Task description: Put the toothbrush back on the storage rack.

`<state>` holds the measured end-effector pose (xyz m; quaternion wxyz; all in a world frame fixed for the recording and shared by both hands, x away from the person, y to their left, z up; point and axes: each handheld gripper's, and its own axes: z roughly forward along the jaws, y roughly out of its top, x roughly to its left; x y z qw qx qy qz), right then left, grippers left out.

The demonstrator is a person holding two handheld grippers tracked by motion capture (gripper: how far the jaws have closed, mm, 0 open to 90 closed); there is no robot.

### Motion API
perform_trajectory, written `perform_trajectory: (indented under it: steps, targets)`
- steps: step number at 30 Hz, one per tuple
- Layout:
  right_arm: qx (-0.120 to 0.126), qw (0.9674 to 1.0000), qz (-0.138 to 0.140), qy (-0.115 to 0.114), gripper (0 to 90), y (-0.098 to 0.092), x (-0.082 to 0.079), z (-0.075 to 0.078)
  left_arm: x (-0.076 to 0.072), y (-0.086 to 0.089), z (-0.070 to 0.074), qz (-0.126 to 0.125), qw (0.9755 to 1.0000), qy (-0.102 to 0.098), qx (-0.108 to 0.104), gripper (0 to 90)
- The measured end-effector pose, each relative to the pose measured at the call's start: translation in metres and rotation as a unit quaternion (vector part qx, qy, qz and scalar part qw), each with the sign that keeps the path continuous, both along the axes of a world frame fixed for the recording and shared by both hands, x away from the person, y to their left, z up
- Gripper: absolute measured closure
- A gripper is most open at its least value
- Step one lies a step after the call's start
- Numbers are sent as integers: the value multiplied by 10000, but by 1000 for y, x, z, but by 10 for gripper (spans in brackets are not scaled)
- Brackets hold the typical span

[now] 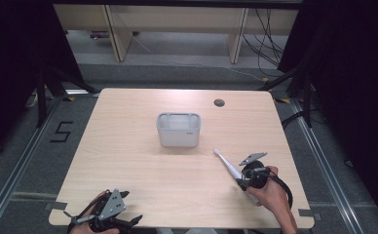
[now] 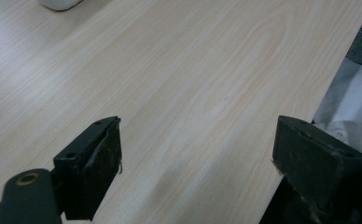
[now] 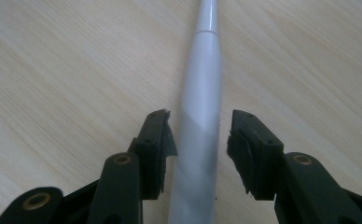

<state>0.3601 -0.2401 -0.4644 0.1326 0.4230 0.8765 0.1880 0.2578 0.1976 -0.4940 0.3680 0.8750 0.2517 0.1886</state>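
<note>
A white electric toothbrush (image 1: pixel 227 165) lies flat on the wooden table (image 1: pixel 143 161), right of centre, its small head pointing toward a pale grey tub (image 1: pixel 179 130). My right gripper (image 1: pixel 240 180) sits low over the handle end. In the right gripper view the handle (image 3: pixel 200 84) runs up between the jaws, which stand apart on either side with gaps showing, so the right gripper (image 3: pixel 200 128) is open. My left gripper (image 1: pixel 131 222) rests at the table's front left edge. Its jaws are wide apart over bare wood, so the left gripper (image 2: pixel 198 140) is open and holds nothing.
The tub stands near the table's middle, and its corner (image 2: pixel 60 3) peeks in at the top of the left gripper view. A round cable hole (image 1: pixel 219 103) lies near the far right. The table's front edge (image 2: pixel 309 107) runs close beside the left gripper.
</note>
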Motion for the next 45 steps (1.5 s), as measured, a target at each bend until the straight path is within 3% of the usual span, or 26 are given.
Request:
perform_trajectory:
  steps: [2,3,5,6,8,9,12,14,15,16,18,20,23,24,26,30,34,37,38,39,40,45]
  targets:
    - [-97,9998,12,174,572,1,5,-1,0,0,1,3,10000,3,4,153]
    - [-147,9997,4,218,574,2,6,-1,1,1,3,-35,9999,29,142,153]
    - [-200,9993,128,284,574,2,9,-2,0,0,1,-3,10000,28,70,153]
    - [-182,9991,65,368,580,3,10,-2,0,-1,0,11,10000,9,-21,153]
    - [-223,9988,39,425,590,4,13,-2,0,0,1,-11,10000,13,14,152]
    - [-259,9986,79,459,591,3,15,-2,1,1,3,-46,9999,20,157,153]
    - [-287,9978,70,587,603,7,19,-5,1,0,1,-23,10000,21,93,153]
    - [-336,9976,150,580,608,7,21,-5,0,-1,0,7,10000,7,-24,153]
    - [-315,9975,129,616,617,8,22,-6,0,0,2,-22,9999,61,105,152]
    - [-345,9973,137,641,621,9,22,-6,0,-1,2,-7,10000,1,35,152]
    - [-384,9971,233,614,627,10,25,-8,1,0,2,-52,9999,-2,161,153]
    - [-433,9965,204,684,635,13,27,-8,0,-1,0,-26,10000,-3,24,152]
    - [-546,9952,223,775,654,17,30,-9,0,-1,2,-44,10000,34,34,152]
    - [-604,9944,242,829,650,19,30,-9,1,0,2,-64,9999,16,145,152]
    - [-654,9934,321,890,657,21,33,-11,0,-1,-1,-30,10000,20,1,153]
    - [-751,9918,356,975,659,23,36,-10,0,-1,2,-35,10000,21,63,153]
    - [-812,9897,341,1128,660,25,39,-10,-1,-1,1,-21,10000,-1,-51,152]
    - [-846,9875,490,1235,661,24,44,-10,0,0,2,-51,9999,9,120,153]
    - [-892,9867,436,1290,661,26,44,-9,0,-1,-1,-16,10000,21,-6,153]
    - [-944,9856,543,1296,661,26,46,-9,-1,-1,-1,-28,10000,26,-2,153]
    - [-972,9849,321,1396,661,29,44,-9,-1,-1,0,-25,10000,19,19,153]
    - [-974,9831,570,1440,662,27,50,-10,-1,-2,-1,-50,10000,36,20,153]
